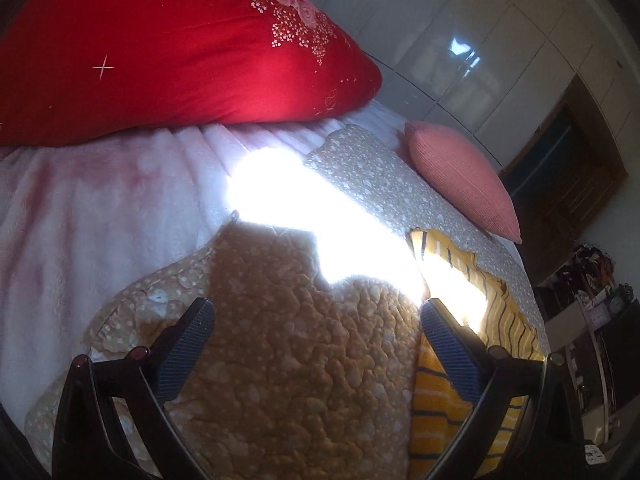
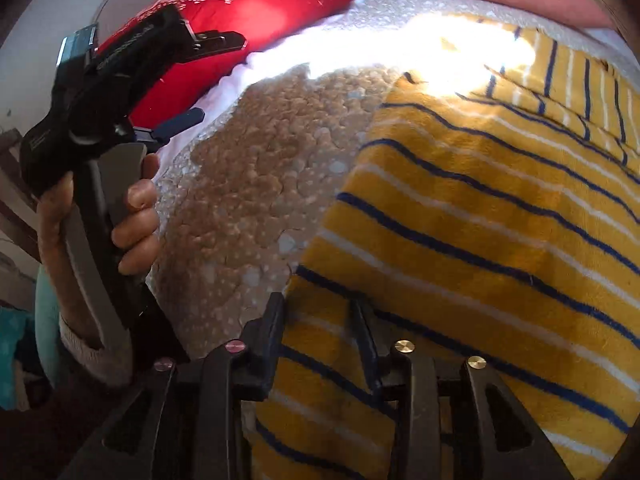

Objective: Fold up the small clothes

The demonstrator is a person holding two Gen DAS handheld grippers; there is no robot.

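A yellow garment with blue and white stripes (image 2: 480, 216) lies on a quilted tan mat (image 2: 256, 184) on the bed. It shows at the right of the left wrist view (image 1: 496, 320). My right gripper (image 2: 320, 312) has its fingers partly closed around the garment's near edge, with cloth between them. My left gripper (image 1: 316, 320) is open and empty over the mat (image 1: 288, 340), just left of the garment. It also shows in the right wrist view (image 2: 212, 76), held in a hand at the left.
A big red cushion (image 1: 160, 48) lies at the back of the bed. A pink cushion (image 1: 464, 180) lies at the right edge. A white fleece blanket (image 1: 80, 220) covers the left. A bright sun patch (image 1: 304, 204) crosses the mat.
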